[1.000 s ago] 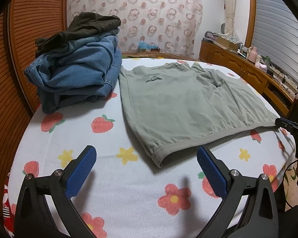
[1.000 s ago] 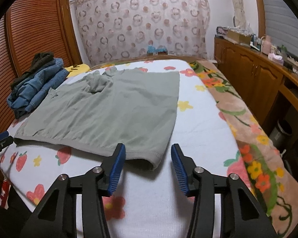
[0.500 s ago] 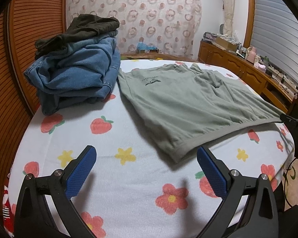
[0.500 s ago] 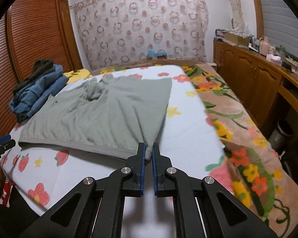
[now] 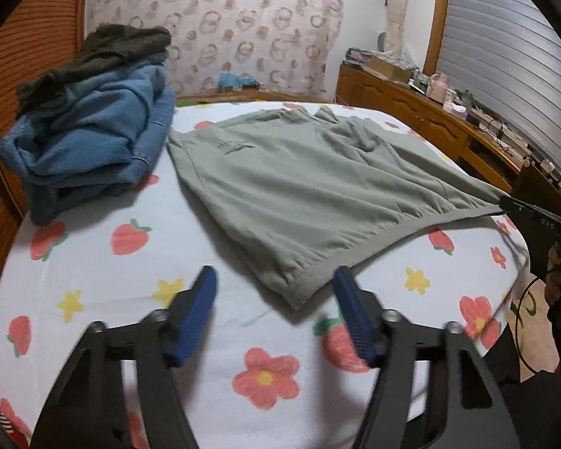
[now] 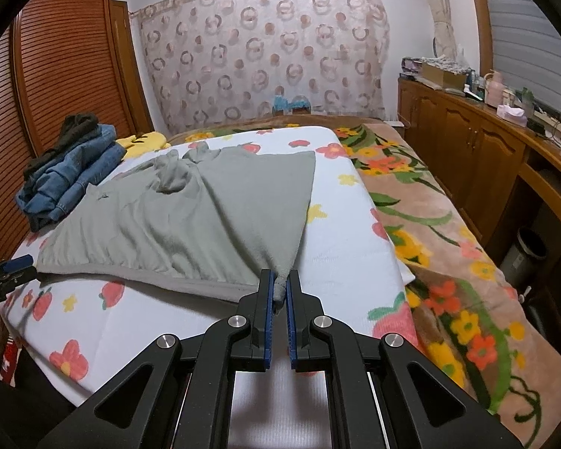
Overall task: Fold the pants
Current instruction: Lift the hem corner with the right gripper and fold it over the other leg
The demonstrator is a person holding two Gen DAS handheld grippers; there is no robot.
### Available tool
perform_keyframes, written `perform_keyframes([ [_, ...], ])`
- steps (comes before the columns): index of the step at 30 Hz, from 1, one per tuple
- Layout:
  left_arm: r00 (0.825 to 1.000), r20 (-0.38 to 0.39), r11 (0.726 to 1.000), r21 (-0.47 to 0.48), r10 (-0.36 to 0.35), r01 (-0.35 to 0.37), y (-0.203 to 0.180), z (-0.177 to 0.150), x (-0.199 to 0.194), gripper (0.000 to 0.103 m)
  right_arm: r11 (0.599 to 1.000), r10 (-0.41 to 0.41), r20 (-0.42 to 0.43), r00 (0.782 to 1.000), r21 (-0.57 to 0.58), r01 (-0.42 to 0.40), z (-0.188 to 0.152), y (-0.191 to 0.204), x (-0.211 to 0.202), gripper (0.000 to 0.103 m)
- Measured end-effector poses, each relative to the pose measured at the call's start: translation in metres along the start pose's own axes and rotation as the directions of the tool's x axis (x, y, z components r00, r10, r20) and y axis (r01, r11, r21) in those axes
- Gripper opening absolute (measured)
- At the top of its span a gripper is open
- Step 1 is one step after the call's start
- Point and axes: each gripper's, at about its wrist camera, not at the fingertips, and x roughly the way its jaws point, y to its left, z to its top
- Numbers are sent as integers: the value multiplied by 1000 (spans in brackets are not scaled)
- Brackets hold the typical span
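left gripper point(image 5: 273, 310) hangs low over the bed point(image 5: 93, 280), its blue pads point(image 5: 196, 308) spread wide and holding nothing. just ahead of the gap, and a touch to its right, lies the near corner of the pants point(image 5: 299, 194), the grey-green garment spread flat on the flowered sheet. that corner points straight back at the tool, so the hem band runs away to the right while the side edge runs up and left toward the far end of the bed. the left gripper is clearly the nearer one to this corner.

right gripper point(image 6: 279, 292) is pressed together on the other hem corner, a small fold of grey cloth pinched between its pads; the cloth point(image 6: 213, 217) near it looks slightly lifted and drawn taut, though the fisheye makes that hard to judge. in the left view it shows only as a dark tip at the far right end of the hem.

my reading: the next move turns on the left pads sliding forward to straddle the near corner, since the hem stretches crosswise between the two tools.

farther back, a pile of jeans point(image 5: 89, 149) sits at the left edge, just beside the pants, with a dark garment point(image 5: 119, 45) on top. beyond stands a curtain point(image 5: 213, 26).
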Motion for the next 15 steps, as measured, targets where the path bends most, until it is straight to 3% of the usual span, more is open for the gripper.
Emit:
perform_keyframes([
  [1, 1000, -6, 1000, -6, -20, 20, 1, 1, 3, 53, 1000, 1, -1, 1000, 1, -1, -1, 0, -1, 6],
  [3, 999, -16, 999, -11, -41, 41, -1, 0, 5, 34, 1000, 4, -2, 1000, 5, -4, 0, -2, -2, 6],
  [6, 998, -21, 998, 11, -55, 55, -8, -3, 2, 17, 1000, 10, -5, 1000, 8, -10, 7, -5, -4, 6],
  [15, 997, -18, 995, 61, -79, 80, -22, -3, -22, 11, 1000, 11, 12, 1000, 0, -11, 13, -3, -16, 6],
])
